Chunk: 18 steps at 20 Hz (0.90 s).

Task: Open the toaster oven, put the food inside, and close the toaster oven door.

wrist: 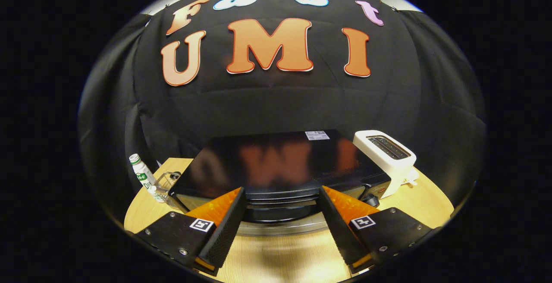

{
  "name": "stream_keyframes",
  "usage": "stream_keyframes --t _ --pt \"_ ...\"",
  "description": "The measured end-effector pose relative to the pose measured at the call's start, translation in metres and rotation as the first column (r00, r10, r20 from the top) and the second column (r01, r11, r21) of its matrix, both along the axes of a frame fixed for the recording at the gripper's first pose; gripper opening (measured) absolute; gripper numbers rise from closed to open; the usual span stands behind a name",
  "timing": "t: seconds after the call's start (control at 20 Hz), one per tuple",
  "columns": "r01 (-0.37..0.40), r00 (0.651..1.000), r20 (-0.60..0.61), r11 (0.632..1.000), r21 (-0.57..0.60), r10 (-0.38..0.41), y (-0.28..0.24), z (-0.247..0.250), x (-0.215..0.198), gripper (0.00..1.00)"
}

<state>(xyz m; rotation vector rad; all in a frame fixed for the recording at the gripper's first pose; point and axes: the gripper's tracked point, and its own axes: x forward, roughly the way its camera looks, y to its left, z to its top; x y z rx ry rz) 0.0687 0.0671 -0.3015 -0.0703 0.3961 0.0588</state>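
Observation:
A black toaster oven (276,162) with a glossy top stands on the wooden table (276,253), and I look down on it from above its front. My gripper (281,190) is open, its fingers (224,227) spread wide to either side of the oven's front. The door handle (280,202) runs across the top of the door just ahead of the fingertips, between them. Below it I see the dark door glass and a silver lower rim (280,229). The door looks shut. Nothing is held between the fingers.
A white slot toaster (388,158) stands close against the oven's right side. To the oven's left are a small white bottle with a green label (141,173) and a wire basket (168,186). Bare tabletop lies below the fingers.

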Motion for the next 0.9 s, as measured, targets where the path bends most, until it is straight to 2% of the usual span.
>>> stream_keyframes --t 0.35,0.9 --pt "-0.018 1.0 -0.026 1.0 -0.017 0.018 -0.002 -0.002 -0.01 1.0" --pt "-0.051 0.996 -0.078 0.999 -0.016 0.049 -0.011 -0.02 -0.07 0.99"
